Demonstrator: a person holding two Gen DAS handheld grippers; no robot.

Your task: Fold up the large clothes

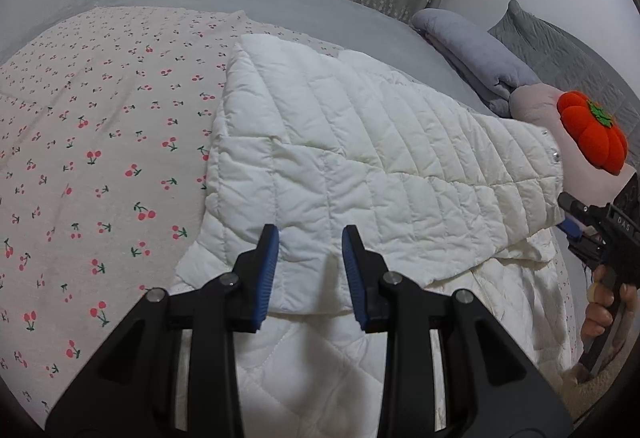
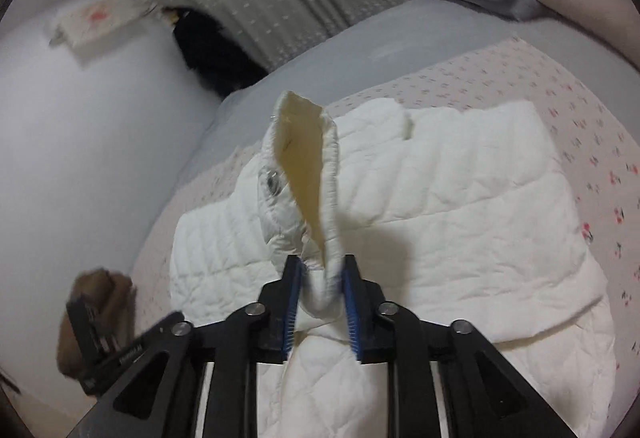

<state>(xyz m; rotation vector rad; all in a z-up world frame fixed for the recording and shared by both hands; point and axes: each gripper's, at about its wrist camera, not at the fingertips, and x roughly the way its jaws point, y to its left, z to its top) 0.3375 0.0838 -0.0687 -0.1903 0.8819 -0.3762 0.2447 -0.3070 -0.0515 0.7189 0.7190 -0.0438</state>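
1. Right wrist view shows the right gripper (image 2: 322,278) with its blue-padded fingers (image 2: 292,298) closed about a third of the way onto a bunched cuff of the white quilted puffer jacket (image 2: 460,206), the cuff's cream lining standing up above the pads.
2. Left wrist view shows the left gripper (image 1: 310,270) hovering over the jacket's near folded edge, fingers (image 1: 266,270) parted by a similar gap; no fabric looks pinched between them, though the view leaves some doubt.
3. The jacket lies partly folded on the cherry-print cotton sheet (image 1: 88,142) covering the bed, one sleeve laid across the body.
4. To do this step well, I judge the right gripper should carry the cuff low and across the body, keeping the sleeve flat rather than twisted.
5. The left gripper would best press or pin the near edge so the slippery padded layers do not slide.
6. Release only once the sleeve lies square; puffy fabric tends to spring back.
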